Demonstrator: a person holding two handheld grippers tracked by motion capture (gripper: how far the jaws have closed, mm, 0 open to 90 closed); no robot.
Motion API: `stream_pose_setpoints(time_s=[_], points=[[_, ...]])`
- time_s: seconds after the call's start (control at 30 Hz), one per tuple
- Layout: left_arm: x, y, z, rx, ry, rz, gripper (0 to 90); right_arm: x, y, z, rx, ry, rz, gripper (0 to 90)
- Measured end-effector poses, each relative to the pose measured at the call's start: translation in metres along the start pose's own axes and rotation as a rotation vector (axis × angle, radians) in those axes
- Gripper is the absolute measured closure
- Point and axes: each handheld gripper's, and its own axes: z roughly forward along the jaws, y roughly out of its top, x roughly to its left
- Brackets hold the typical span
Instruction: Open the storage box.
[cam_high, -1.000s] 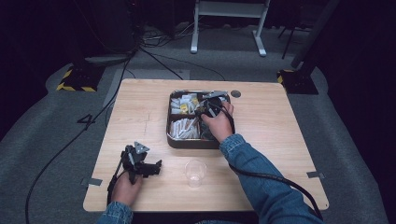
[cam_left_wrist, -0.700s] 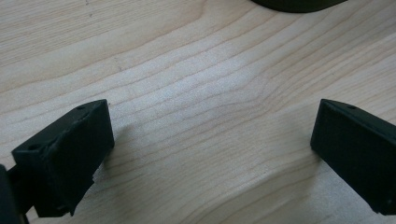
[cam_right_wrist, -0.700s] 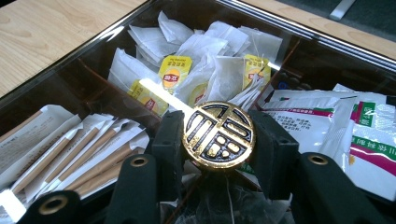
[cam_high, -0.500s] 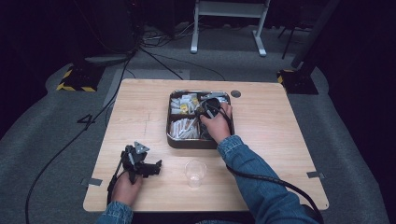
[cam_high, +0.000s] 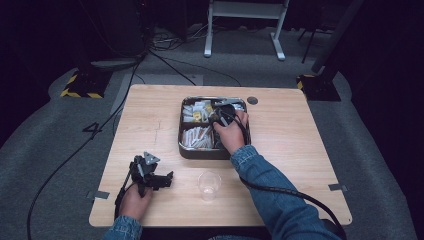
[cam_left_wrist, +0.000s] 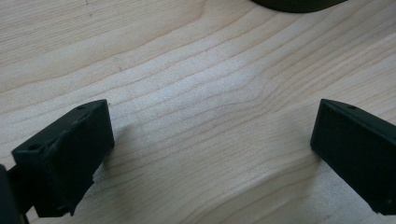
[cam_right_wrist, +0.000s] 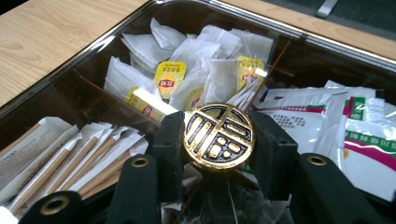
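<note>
My right gripper reaches into the dark metal tray at the table's far middle. In the right gripper view its jaws have just been closing and now press on both sides of a round gold knob with a black pattern, which stands up among the packets. My left gripper lies on the wooden table near the front left, held by a hand. Its jaws stand wide open over bare wood, with nothing between them.
The tray holds yellow-tagged tea bags, paper stick packets and white sachets with green and red print. A clear plastic cup stands upright near the front edge, between my two forearms. Cables trail off the table.
</note>
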Motion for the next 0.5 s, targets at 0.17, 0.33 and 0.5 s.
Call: stream_pose_setpoints(time_s=[0.17,0.33,0.5], points=[[0.0,0.0,0.0,0.001,-0.001,0.0,0.0,0.001,0.008,-0.009,-0.029,-0.005,-0.02,58.6],[0.0,0.0,0.0,0.003,0.0,0.003,0.0,0.0,0.02,-0.024,-0.065,-0.001,-0.027,58.6],[0.0,0.0,0.0,0.003,-0.001,0.003,0.0,-0.003,0.027,-0.037,-0.092,0.001,-0.027,58.6]])
